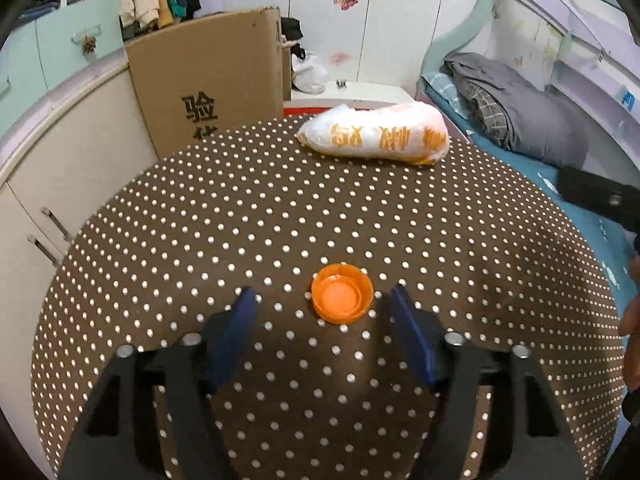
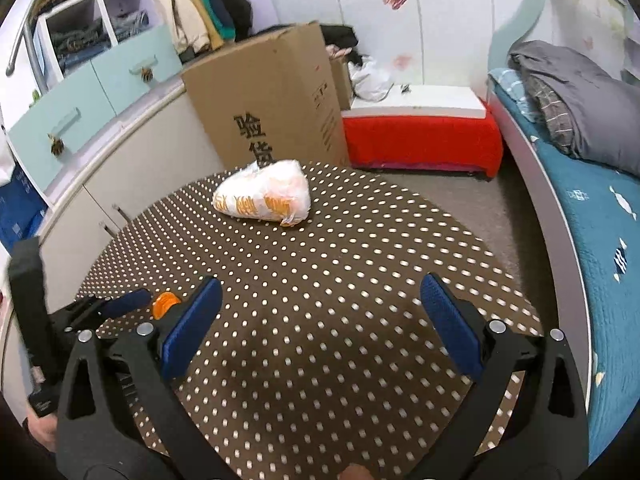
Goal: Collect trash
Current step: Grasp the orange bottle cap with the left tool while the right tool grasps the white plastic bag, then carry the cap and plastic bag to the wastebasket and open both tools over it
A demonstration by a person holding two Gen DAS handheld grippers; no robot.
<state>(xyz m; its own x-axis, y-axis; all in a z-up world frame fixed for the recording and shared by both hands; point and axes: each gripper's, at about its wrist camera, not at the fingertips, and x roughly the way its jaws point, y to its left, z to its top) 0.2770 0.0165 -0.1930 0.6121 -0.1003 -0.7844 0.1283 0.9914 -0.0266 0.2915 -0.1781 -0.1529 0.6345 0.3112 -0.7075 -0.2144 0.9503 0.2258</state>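
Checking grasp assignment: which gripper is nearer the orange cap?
Left. The left gripper brackets the orange cap, not touching; the right gripper hovers over bare table beside it.

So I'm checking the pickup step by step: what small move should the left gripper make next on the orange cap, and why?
Probably ease the left gripper slightly forward and down, then close. The orange cap lies open side up on the dotted tablecloth, between the blue fingertips but just ahead of them and nearer the right one. The jaws stand open, touching nothing.
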